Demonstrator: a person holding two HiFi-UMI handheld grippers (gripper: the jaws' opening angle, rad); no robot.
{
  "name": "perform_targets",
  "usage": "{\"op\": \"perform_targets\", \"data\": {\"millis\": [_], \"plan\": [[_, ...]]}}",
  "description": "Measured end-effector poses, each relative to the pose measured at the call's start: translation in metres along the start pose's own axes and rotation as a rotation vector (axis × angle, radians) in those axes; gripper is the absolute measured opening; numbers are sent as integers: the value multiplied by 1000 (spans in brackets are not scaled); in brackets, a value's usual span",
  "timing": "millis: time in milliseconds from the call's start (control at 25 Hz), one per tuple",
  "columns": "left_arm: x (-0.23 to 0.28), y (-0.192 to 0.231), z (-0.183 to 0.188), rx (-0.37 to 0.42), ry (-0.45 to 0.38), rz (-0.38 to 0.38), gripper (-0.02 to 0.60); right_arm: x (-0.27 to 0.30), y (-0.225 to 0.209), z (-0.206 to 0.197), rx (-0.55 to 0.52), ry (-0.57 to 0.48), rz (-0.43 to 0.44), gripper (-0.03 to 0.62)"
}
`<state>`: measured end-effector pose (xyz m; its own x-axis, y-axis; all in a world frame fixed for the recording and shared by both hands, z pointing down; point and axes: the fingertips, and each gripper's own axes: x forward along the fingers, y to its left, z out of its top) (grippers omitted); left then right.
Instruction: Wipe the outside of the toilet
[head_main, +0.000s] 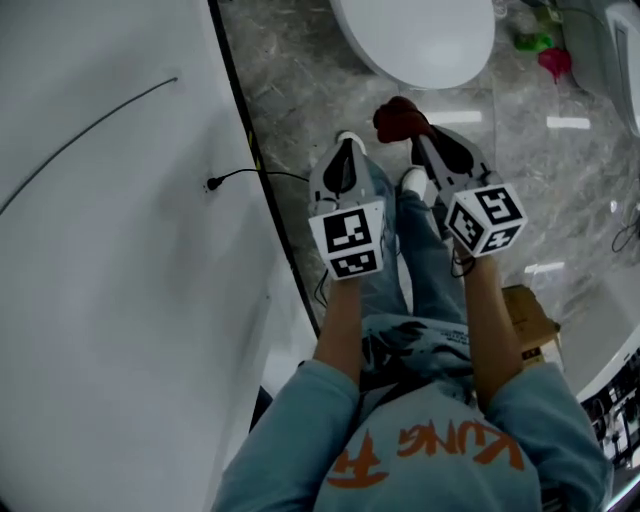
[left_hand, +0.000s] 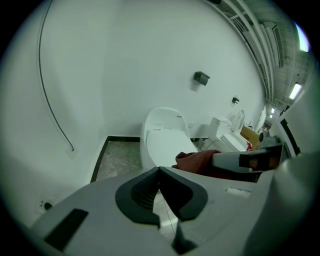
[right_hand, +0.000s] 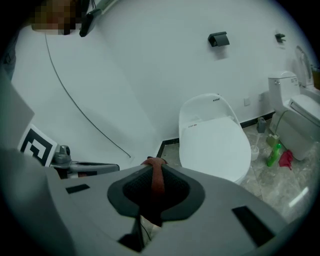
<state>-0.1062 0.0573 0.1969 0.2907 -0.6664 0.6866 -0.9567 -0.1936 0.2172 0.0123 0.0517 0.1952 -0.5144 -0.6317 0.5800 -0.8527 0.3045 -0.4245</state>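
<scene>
My head view looks steeply down from above, with the toilet (head_main: 415, 40) at top centre. Both gripper views face forward from low down, sharing that toilet mid-frame against the white wall (left_hand: 150, 60).

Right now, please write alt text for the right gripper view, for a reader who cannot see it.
The right gripper is shut on a dark red cloth. Ahead stands a white toilet, lid closed, against a white wall.

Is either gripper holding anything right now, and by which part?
The right gripper pinches a narrow fold of the dark red cloth; the left gripper is shut, empty.
</scene>
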Motion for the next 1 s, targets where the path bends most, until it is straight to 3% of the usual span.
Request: {"op": "perform_targets", "data": {"millis": [520, 880, 1000], "plan": [[95, 61, -56, 7, 81, -24, -5, 123, -23, -71, 152, 23, -3, 37], [135, 85, -96, 1, 175, -28, -5, 181, -45, -92, 198, 25, -46, 37], [147, 96, -97, -14, 177, -29, -5, 200, -54, -96, 264, 12, -66, 37]]}}
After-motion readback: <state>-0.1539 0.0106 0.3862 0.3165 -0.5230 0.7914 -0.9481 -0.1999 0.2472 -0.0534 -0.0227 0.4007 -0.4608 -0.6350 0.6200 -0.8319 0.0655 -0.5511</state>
